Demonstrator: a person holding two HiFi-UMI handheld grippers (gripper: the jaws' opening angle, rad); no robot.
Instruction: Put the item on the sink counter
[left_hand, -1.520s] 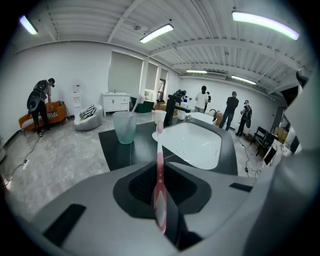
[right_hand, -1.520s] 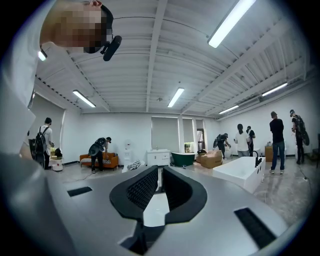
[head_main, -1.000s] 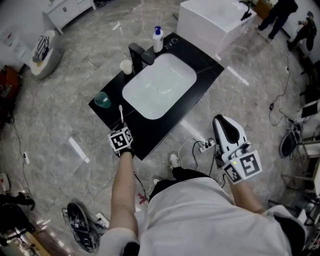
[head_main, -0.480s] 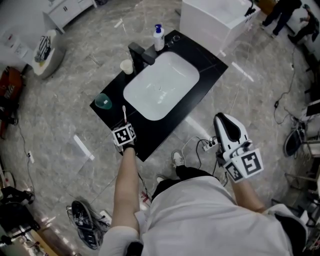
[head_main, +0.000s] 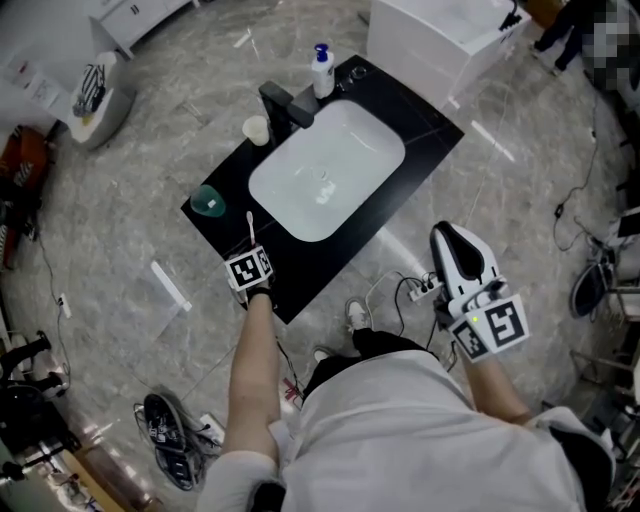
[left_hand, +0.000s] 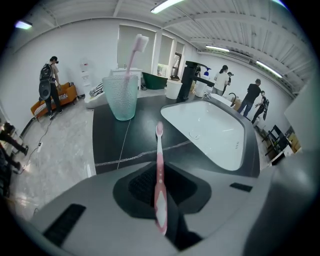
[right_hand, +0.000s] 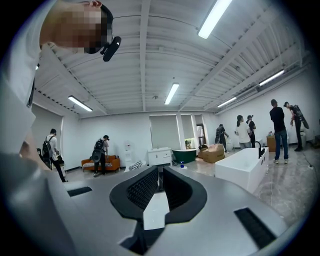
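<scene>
My left gripper (head_main: 249, 248) is shut on the handle of a pink toothbrush (head_main: 247, 228), which points out over the front left part of the black sink counter (head_main: 225, 222). In the left gripper view the toothbrush (left_hand: 159, 165) sticks out from between the jaws toward the white basin (left_hand: 210, 132). A teal cup (left_hand: 120, 97) with another toothbrush in it stands on the counter just ahead; the head view shows this cup (head_main: 206, 200) at the counter's left corner. My right gripper (head_main: 455, 248) hangs off to the right of the counter, level, shut and empty (right_hand: 159, 187).
A black faucet (head_main: 277, 105), a small white cup (head_main: 257, 130) and a soap bottle (head_main: 322, 72) stand along the counter's back edge. On the floor lie a power strip with cables (head_main: 415, 292) and shoes (head_main: 165, 445). A white tub (head_main: 440, 35) stands behind the counter.
My left gripper has sunk a little toward the counter with the toothbrush still in it. My right gripper has drifted slightly sideways.
</scene>
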